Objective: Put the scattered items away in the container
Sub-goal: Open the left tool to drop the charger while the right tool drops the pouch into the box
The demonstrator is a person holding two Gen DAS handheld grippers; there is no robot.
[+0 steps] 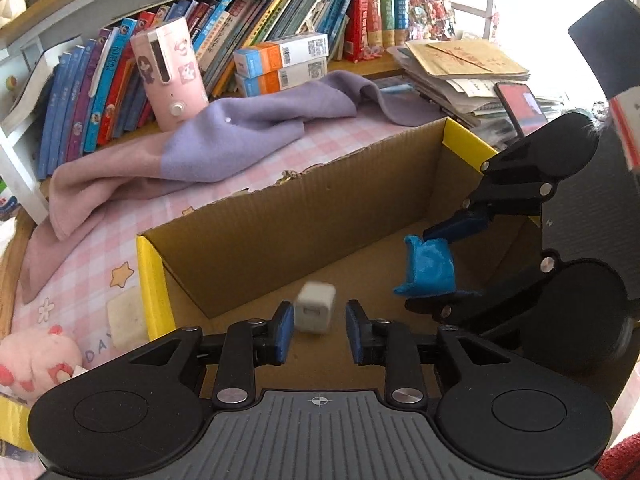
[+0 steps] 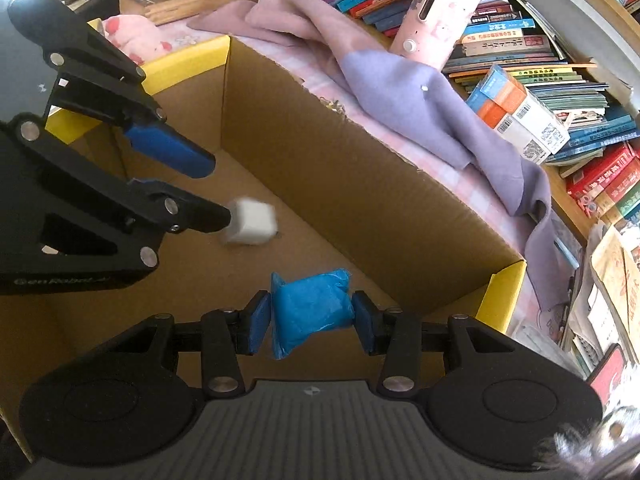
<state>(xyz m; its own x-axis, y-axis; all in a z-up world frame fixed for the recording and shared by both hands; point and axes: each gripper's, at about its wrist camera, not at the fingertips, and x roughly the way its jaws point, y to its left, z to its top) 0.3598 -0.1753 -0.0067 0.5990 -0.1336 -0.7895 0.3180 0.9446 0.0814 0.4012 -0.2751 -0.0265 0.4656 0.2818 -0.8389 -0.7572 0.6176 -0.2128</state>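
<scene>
An open cardboard box (image 1: 280,232) with yellow edges lies on the pink checked cloth, and both grippers reach down into it. A small white cube (image 1: 315,308) shows blurred between the fingers of my left gripper (image 1: 320,334). It sits by the left pad with a gap at the right pad, so this gripper is open. In the right wrist view the white cube (image 2: 252,222) is just off the tip of the left gripper (image 2: 212,194), above the box (image 2: 360,184) floor. My right gripper (image 2: 312,320) is shut on a blue plastic packet (image 2: 310,304), also seen from the left wrist as the blue packet (image 1: 430,266).
A purple-pink towel (image 1: 224,144) lies behind the box. A pink appliance (image 1: 172,76), small boxes (image 1: 280,60) and rows of books stand at the back. A pink plush toy (image 1: 36,356) sits at the left, with papers and a phone (image 1: 520,104) to the right.
</scene>
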